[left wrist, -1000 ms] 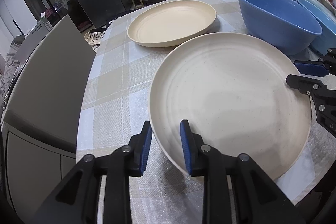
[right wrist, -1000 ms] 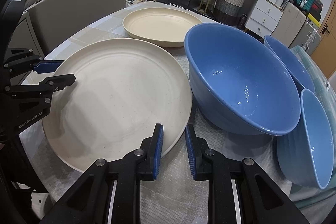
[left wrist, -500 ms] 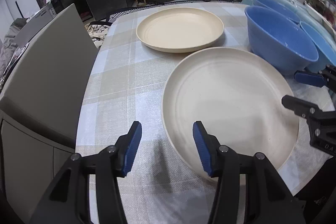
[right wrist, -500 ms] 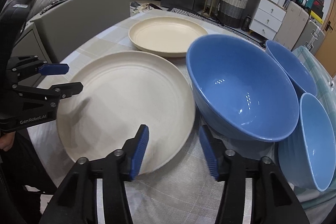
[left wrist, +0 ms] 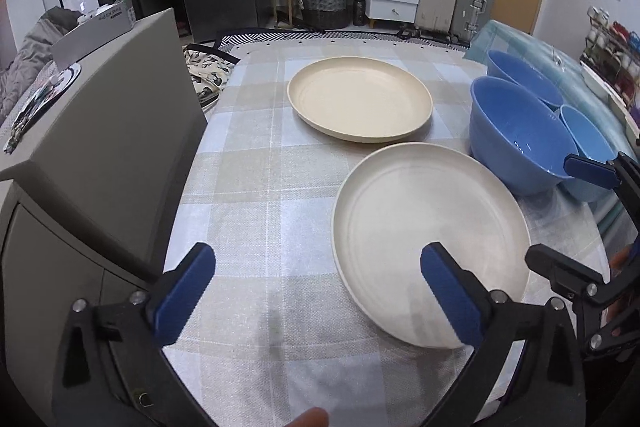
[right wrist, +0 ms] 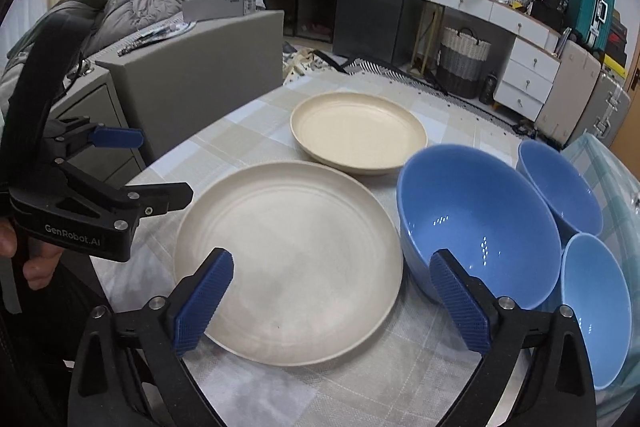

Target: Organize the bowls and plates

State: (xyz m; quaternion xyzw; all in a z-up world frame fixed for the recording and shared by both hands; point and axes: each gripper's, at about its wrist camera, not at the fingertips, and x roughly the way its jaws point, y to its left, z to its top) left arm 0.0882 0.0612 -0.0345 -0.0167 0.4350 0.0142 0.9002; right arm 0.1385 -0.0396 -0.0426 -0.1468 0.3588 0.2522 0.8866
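A cream plate (left wrist: 432, 239) (right wrist: 288, 259) lies flat on the checked tablecloth (left wrist: 260, 187), with a second cream plate (left wrist: 360, 103) (right wrist: 356, 131) behind it. To their right stand a large blue bowl (left wrist: 520, 143) (right wrist: 480, 219) and two smaller blue bowls (right wrist: 560, 183) (right wrist: 596, 307). My left gripper (left wrist: 316, 267) (right wrist: 158, 165) hovers over the near plate's left rim, its jaws opening wide, pads clear of the plate. My right gripper (right wrist: 332, 267) (left wrist: 560, 211) hangs above the plate's right rim, jaws likewise opening, holding nothing.
A grey upholstered seat back (left wrist: 100, 147) stands close along the table's left edge. A pale teal cover (left wrist: 532, 51) lies behind the bowls at the right. A person's hand (right wrist: 36, 267) holds the left gripper. Bare cloth (right wrist: 400, 379) stretches before the bowls.
Both grippers were shut on the near plate's rim, one on each side. They have let go, spread wide and lifted back. The plate now rests on the cloth.
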